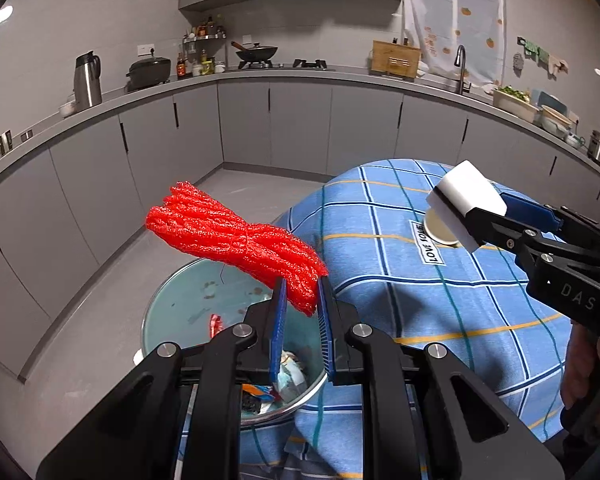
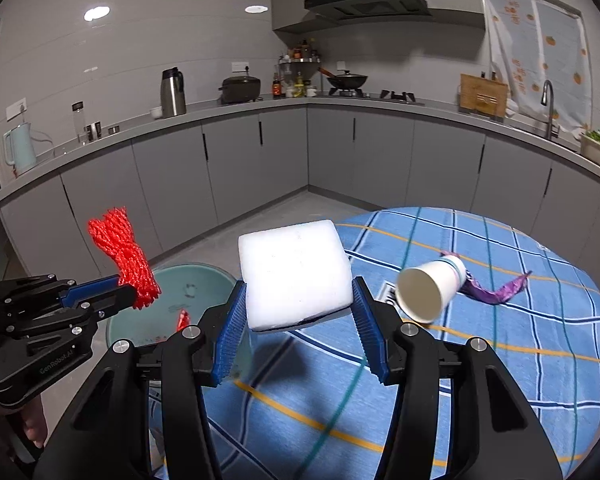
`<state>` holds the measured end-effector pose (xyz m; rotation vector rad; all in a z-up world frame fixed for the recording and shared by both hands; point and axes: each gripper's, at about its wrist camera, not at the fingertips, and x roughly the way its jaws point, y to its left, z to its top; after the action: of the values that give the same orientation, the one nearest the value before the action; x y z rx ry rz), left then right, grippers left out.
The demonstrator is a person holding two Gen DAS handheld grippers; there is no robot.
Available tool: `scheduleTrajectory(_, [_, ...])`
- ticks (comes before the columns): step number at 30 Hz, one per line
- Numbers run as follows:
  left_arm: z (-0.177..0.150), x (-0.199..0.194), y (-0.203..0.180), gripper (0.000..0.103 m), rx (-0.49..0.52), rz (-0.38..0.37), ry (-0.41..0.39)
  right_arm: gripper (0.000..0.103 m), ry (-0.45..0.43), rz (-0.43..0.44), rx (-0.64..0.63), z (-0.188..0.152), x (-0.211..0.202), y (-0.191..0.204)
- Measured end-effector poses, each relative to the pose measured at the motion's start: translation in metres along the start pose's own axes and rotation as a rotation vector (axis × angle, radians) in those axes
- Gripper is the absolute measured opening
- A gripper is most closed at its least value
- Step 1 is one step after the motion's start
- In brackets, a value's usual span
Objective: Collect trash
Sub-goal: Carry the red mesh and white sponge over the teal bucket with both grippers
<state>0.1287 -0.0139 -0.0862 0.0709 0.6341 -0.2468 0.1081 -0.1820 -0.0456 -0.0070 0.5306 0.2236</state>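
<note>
Over the trash bin (image 1: 188, 304), left tool (image 1: 302, 294) pinches red foam netting (image 1: 236, 240). Right tool (image 2: 296, 312), jaws half-wide, grips white foam block (image 2: 294, 274) above the checked surface (image 2: 500, 340); paper cup (image 2: 428, 290) lies there.

a round tabletop (image 2: 500, 360) under a blue checked cloth carries a tipped white paper cup (image 2: 430, 290) beside a purple wrapper (image 2: 496, 290); a teal bin (image 2: 204, 288) stands on the grey floor (image 2: 300, 208).

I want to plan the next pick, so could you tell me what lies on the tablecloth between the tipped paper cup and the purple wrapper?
Nothing: the paper cup lies directly against the purple wrapper, as the right wrist view shows.
</note>
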Motion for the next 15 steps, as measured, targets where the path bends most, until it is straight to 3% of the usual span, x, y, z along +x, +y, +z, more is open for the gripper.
scheduleTrajectory(15, [-0.004, -0.003, 0.030, 0.016, -0.046, 0.051, 0.003, 0.052, -0.015, 0.068, -0.049, 0.013, 0.012, 0.030])
